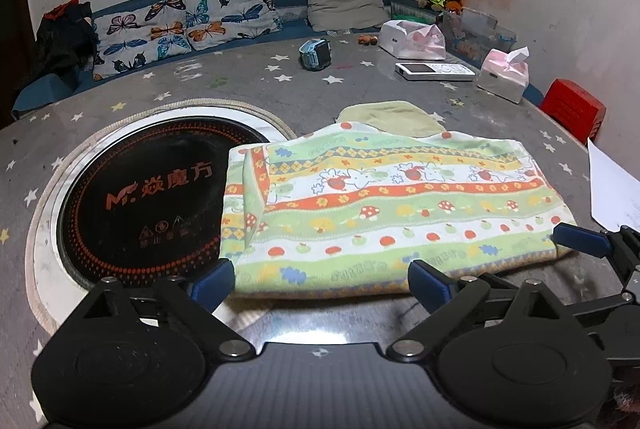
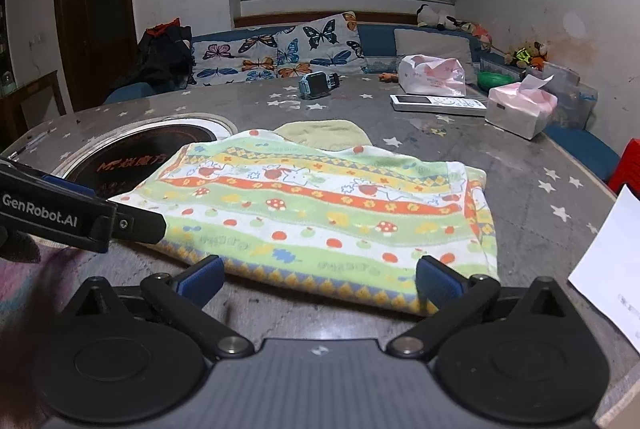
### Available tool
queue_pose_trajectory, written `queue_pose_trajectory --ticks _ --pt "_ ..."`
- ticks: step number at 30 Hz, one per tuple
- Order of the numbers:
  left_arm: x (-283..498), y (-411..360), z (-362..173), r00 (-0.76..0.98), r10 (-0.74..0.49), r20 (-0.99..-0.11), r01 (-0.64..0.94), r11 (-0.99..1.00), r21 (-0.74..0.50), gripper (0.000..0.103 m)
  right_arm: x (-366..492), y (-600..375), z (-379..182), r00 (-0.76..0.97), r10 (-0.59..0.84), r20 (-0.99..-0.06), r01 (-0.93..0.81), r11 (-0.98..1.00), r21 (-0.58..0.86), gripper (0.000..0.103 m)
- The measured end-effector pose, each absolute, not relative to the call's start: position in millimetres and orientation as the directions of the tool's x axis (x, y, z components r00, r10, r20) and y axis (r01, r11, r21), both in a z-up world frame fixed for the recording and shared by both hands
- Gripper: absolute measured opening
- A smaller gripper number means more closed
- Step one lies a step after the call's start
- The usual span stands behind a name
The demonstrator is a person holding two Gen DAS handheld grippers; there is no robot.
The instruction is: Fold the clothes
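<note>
Evidently folded once, the patterned cloth (image 1: pixel 392 205) lies flat on the worktop (image 1: pixel 280 85) beside the cooktop (image 1: pixel 136 197). Left tongs (image 1: pixel 320 279) and right tongs (image 2: pixel 320 275) stand wide, empty; further folds possibly remain.

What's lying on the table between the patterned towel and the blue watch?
A small pale yellow-green cloth lies just beyond the patterned towel; bare starry tabletop continues to the blue watch. Right wrist view shows it.

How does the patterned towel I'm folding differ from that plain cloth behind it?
The patterned towel has bright striped prints of mushrooms and apples; the plain cloth is pale yellow-green. The towel looks far larger and lies nearest the grippers, overlapping the cloth's near edge. Both lie flat on the table.
</note>
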State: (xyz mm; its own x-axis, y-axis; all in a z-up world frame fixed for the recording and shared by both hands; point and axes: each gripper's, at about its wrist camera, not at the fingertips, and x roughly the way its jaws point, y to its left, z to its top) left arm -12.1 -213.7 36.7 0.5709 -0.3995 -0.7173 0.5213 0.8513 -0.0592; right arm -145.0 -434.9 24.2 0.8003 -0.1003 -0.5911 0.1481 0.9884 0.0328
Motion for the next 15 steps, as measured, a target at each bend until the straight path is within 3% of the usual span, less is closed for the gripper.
queue_pose_trajectory --ticks 4,15 --pt "-19 -207 38 0.577 -0.413 -0.705 0.523 0.850 -0.069 0.103 -151 -430 24 0.797 -0.112 -0.594 0.151 0.988 0.017 0.103" --pt "-35 -186 41 0.621 -0.431 -0.654 0.498 0.862 -0.096 0.103 -168 -415 27 0.799 -0.118 -0.589 0.168 0.985 0.031 0.103"
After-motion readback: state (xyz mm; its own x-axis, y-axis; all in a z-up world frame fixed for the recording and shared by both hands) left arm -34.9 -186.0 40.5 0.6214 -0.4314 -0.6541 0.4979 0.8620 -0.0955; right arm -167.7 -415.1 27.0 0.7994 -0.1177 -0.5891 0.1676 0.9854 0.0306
